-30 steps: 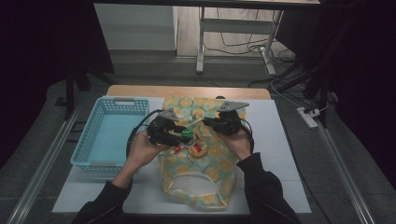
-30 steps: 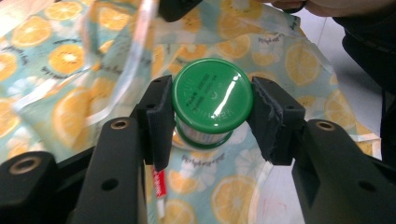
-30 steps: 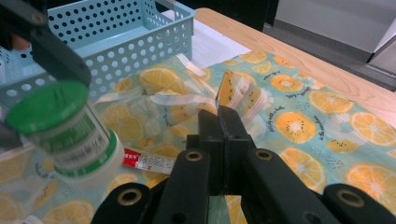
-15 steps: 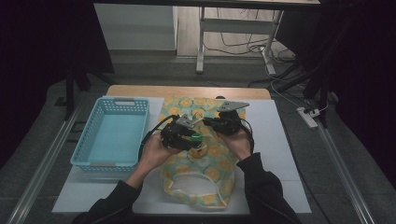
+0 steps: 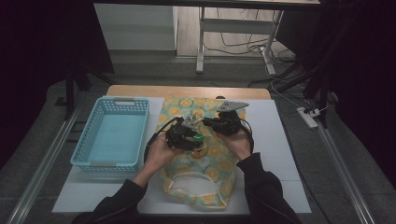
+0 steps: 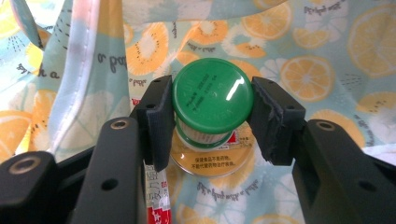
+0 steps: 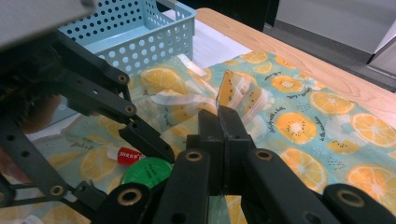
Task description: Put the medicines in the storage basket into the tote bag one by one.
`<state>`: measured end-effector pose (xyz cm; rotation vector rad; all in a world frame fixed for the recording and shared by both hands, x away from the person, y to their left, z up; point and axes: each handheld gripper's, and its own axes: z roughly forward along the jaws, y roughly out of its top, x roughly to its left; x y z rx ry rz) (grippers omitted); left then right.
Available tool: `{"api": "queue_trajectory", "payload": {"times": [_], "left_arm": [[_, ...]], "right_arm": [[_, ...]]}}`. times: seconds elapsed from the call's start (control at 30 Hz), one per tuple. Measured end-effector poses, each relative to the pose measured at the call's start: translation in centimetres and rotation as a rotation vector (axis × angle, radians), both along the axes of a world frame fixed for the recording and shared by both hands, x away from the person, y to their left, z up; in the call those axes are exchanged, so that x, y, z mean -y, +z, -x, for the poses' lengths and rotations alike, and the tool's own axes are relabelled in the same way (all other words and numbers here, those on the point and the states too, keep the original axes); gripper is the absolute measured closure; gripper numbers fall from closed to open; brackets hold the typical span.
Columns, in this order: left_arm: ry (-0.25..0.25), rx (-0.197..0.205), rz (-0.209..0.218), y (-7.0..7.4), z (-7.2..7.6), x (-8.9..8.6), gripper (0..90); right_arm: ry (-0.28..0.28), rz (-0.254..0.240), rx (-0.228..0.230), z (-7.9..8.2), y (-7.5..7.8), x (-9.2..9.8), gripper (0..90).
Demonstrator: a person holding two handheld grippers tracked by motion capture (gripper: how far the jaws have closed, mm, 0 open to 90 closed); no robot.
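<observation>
Between our left jaws: a green-capped bottle (image 6: 212, 109), upright, clamped at the cap by both pads, with its lower body and label showing below.
Bottle's place: at the centre of the table (image 5: 280, 140), over the middle of the orange-print cloth bag (image 5: 219, 161), hanging just above the fabric; whether its base touches the cloth we cannot tell.
Left gripper (image 5: 192, 136): about half open, closed around the bottle cap and nothing else.
Right gripper (image 7: 223, 126): just at 3 o'clock of the left one, jaws fully together, pinching a raised fold of the bag's white-trimmed edge (image 7: 232, 91).
Bag: lies flat along the table's middle, its white-edged mouth (image 5: 194, 184) at 6 o'clock toward us, its far end at 12 o'clock by the wooden table edge.
Basket (image 5: 114, 133): light blue, perforated, at 9 o'clock of the bag and apart from both grippers.
Our step, as we judge it: getting the bottle into the bag while the right side holds the fabric up.
Risk one: we hold by the smooth round cap alone, so a tilt or a snag on cloth could twist the bottle out of the pads.
Risk two: the pinched fold is thin; a pull from the bottle could slip it free and let the opening fall shut.
Risk three: the two grippers are close, so a sideways move could knock them together.
</observation>
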<state>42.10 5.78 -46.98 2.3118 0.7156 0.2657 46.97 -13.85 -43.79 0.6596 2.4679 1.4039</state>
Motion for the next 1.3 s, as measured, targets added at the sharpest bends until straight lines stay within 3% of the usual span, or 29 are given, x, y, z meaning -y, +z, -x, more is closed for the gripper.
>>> {"api": "queue_trajectory", "payload": {"times": [0.3, 0.4, 0.63, 0.97, 1.3], "left_arm": [[-0.007, -0.015, 0.029, -0.5, -0.5, -0.2, 49.8], [0.004, -0.025, 0.05, -0.4, -0.5, -0.3, 38.5], [-0.007, -0.042, 0.108, 0.6, 0.2, -0.9, 22.2], [0.002, -0.049, 0.149, 0.9, 1.4, -1.9, 11.9], [-0.055, -0.078, 0.214, 1.1, 3.1, -2.6, 1.5]], "right_arm": [[0.0, 0.001, 0.001, 0.0, 0.0, 0.0, 90.0], [0.0, 0.001, 0.002, 0.1, 0.0, 0.0, 90.0], [0.001, 0.0, 0.001, 0.1, 0.0, 0.0, 90.0], [0.005, -0.002, -0.001, 0.1, 0.1, 0.0, 90.0], [0.006, -0.005, 0.003, 0.2, 0.2, 0.1, 90.0]]}}
